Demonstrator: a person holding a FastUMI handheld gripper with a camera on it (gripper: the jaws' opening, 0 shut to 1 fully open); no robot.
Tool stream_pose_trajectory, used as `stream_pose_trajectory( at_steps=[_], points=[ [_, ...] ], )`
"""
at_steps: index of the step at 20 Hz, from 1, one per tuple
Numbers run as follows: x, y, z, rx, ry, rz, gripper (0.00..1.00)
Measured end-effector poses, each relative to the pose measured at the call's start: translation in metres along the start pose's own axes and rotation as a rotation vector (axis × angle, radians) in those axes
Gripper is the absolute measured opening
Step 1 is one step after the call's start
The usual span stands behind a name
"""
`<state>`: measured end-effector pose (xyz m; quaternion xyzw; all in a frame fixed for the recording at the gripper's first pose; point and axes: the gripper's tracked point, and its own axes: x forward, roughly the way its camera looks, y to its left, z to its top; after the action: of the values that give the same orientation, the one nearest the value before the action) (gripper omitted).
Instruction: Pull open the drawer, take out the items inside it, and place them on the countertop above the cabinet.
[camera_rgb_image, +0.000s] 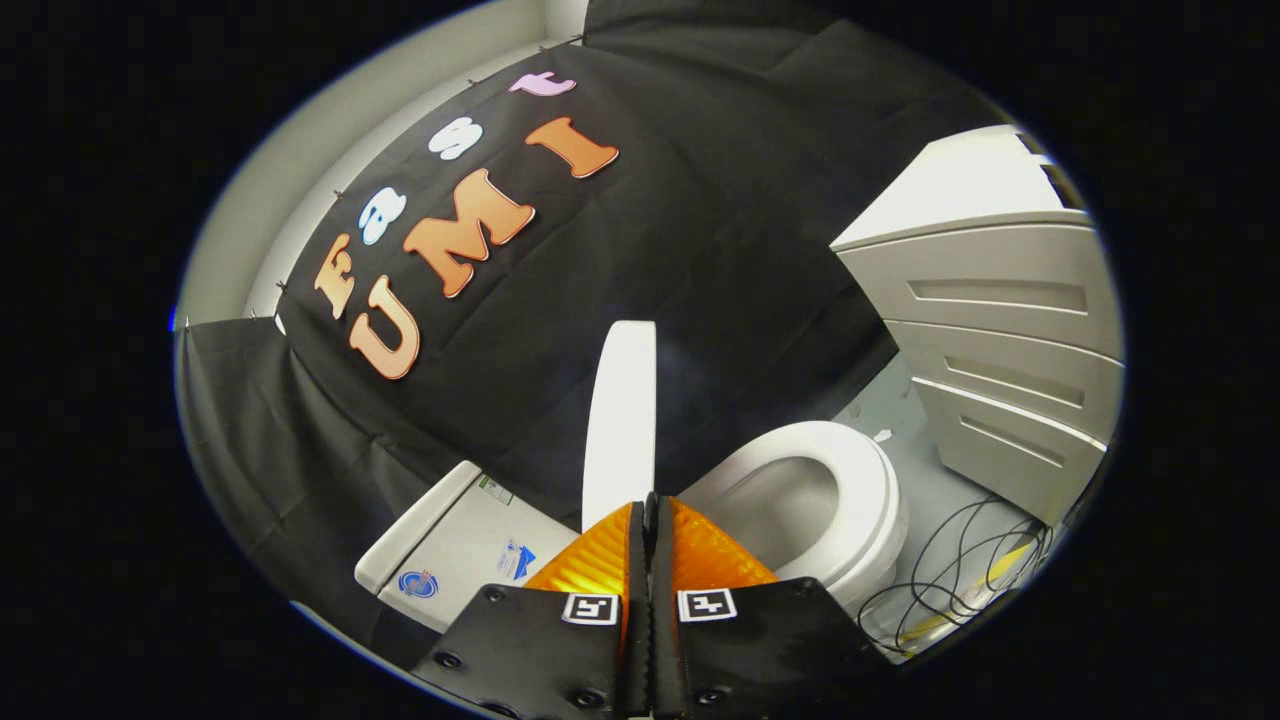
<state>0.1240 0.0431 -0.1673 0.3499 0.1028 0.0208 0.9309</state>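
A pale grey cabinet (1000, 350) with three closed drawers stands far off to the right of my fingers, its flat countertop (960, 185) on top. Each drawer front has a recessed handle slot; the top drawer (990, 290) is shut. My gripper (650, 505) is shut, its two fingers pressed together with nothing between them. It points toward a toilet, well left of the cabinet. What lies inside the drawers is hidden.
A white toilet bowl (830, 510) sits just beyond my fingers, its lid (620, 420) raised upright and its tank (450, 545) to the left. Black and yellow cables (960, 580) lie on the floor between toilet and cabinet. Black cloth walls the booth behind.
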Motion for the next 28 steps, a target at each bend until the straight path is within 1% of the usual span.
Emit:
stream_pose_trajectory(
  at_steps=[6, 18, 28],
  points=[
    [-0.001, 0.023, 0.001, -0.053, -0.003, 0.006, 0.08],
    [-0.003, 0.085, -0.004, -0.167, -0.017, 0.020, 0.08],
    [0.000, 0.153, -0.025, -0.336, -0.033, 0.007, 0.08]
  ],
)
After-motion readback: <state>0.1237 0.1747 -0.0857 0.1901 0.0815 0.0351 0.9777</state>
